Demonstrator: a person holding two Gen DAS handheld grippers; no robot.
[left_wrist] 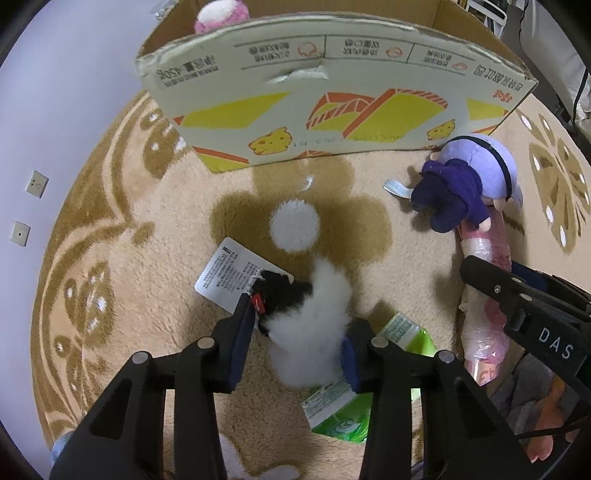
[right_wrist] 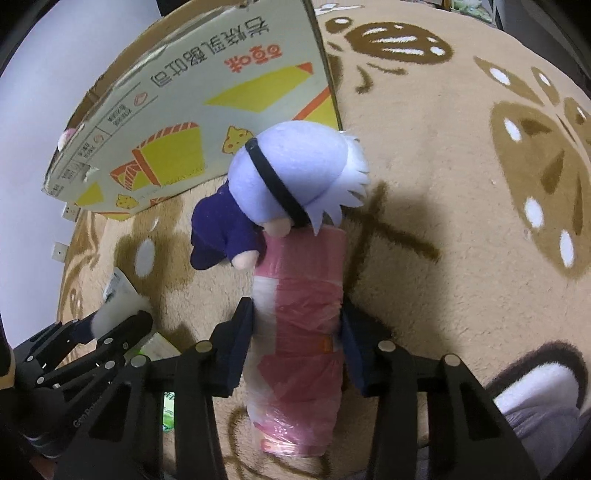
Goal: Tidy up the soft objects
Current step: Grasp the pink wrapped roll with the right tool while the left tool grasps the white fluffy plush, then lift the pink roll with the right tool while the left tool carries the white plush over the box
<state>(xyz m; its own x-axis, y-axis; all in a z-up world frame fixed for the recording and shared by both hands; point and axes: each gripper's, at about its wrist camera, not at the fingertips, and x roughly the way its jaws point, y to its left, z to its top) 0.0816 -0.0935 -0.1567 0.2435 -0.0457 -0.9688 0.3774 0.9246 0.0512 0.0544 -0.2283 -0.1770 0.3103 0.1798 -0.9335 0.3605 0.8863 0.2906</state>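
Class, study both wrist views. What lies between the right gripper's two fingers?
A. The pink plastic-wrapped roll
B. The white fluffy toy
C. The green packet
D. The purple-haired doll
A: in the right wrist view the right gripper has its fingers on either side of the pink plastic-wrapped roll, while the purple-haired doll lies at the roll's far end.

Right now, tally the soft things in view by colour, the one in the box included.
White and black: 1, the fluffy toy between the left gripper fingers.
Purple: 1, the doll on the rug.
Pink: 2, the wrapped roll in the right gripper, and the plush in the cardboard box.
Total: 4.
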